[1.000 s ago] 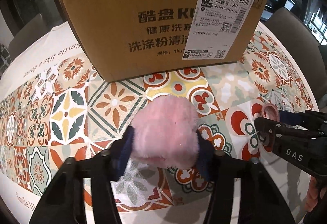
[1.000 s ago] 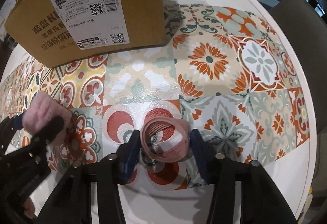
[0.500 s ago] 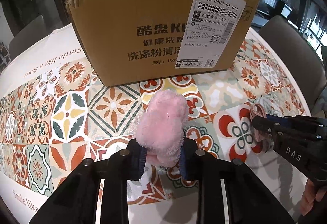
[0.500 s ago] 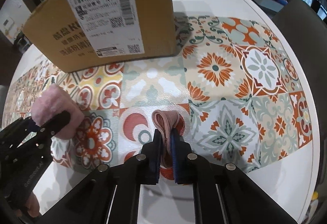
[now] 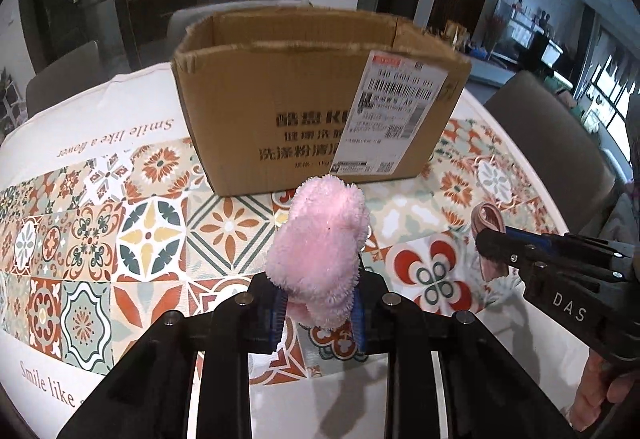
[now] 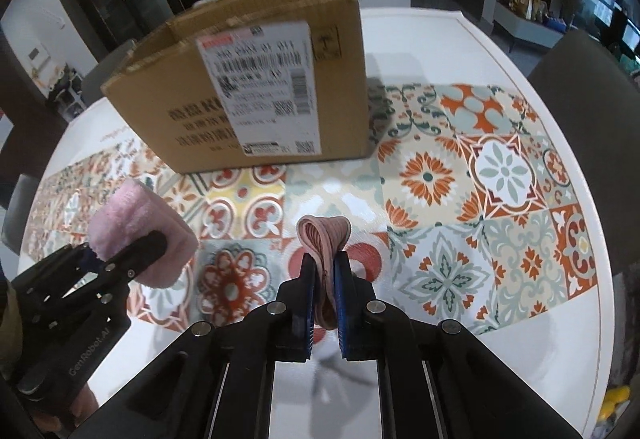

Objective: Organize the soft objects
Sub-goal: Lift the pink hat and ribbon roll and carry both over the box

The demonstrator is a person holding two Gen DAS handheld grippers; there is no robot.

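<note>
My left gripper [image 5: 319, 309] is shut on a fluffy pink plush pad [image 5: 320, 247] and holds it above the patterned tablecloth; it also shows in the right wrist view [image 6: 136, 235]. My right gripper [image 6: 323, 279] is shut on a dusty-pink fabric band [image 6: 324, 235], squeezed flat and lifted off the cloth; it shows at the right of the left wrist view [image 5: 486, 219]. An open cardboard box [image 5: 320, 99] with a white shipping label stands upright just beyond both grippers, and is seen in the right wrist view [image 6: 256, 87] too.
A round white table [image 6: 500, 51] with a tile-patterned cloth [image 6: 500, 199] carries everything. Grey chairs [image 5: 548, 131] stand around the rim. Dark cabinets and glass doors fill the background.
Both grippers have closed on their objects and lifted them off the cloth. The views have risen, so the box's open top now shows.
</note>
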